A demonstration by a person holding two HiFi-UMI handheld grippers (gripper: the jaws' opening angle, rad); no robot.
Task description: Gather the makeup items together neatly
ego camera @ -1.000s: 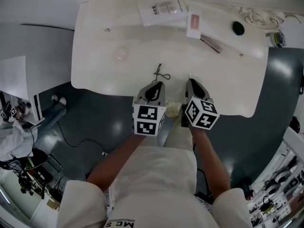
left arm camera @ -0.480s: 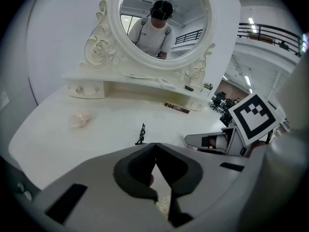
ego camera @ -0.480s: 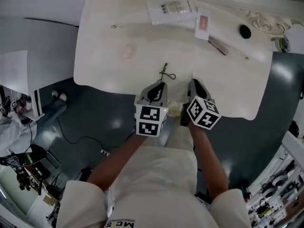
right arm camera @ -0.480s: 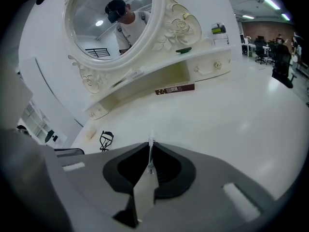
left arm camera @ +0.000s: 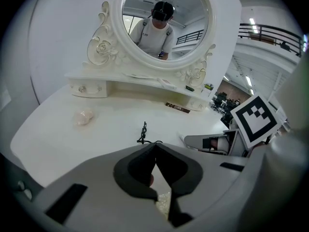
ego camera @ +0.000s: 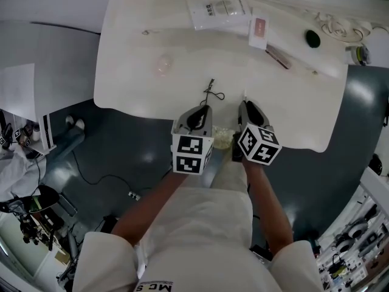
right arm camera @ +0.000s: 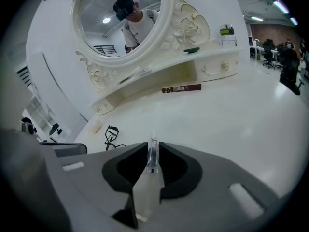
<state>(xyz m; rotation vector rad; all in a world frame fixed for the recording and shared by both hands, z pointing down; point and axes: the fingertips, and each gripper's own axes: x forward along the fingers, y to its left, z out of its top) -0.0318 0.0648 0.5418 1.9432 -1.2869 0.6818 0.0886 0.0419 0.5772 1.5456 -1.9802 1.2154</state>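
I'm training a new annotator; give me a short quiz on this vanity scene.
1. What stands between the jaws of the right gripper: A a slim clear tube, B a sponge, C nothing?
2. True or false: the jaws of the left gripper are wide open.
3. Which black tool lies on the table ahead of the left gripper?
Key: 1 A, its jaws have just been opening with the tube between them; 2 false, shut; 3 eyelash curler.

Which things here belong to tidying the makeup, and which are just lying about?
Job: tube, curler, puff, packet, box, brown stick, green disc.
Lying about: mirror, paper.
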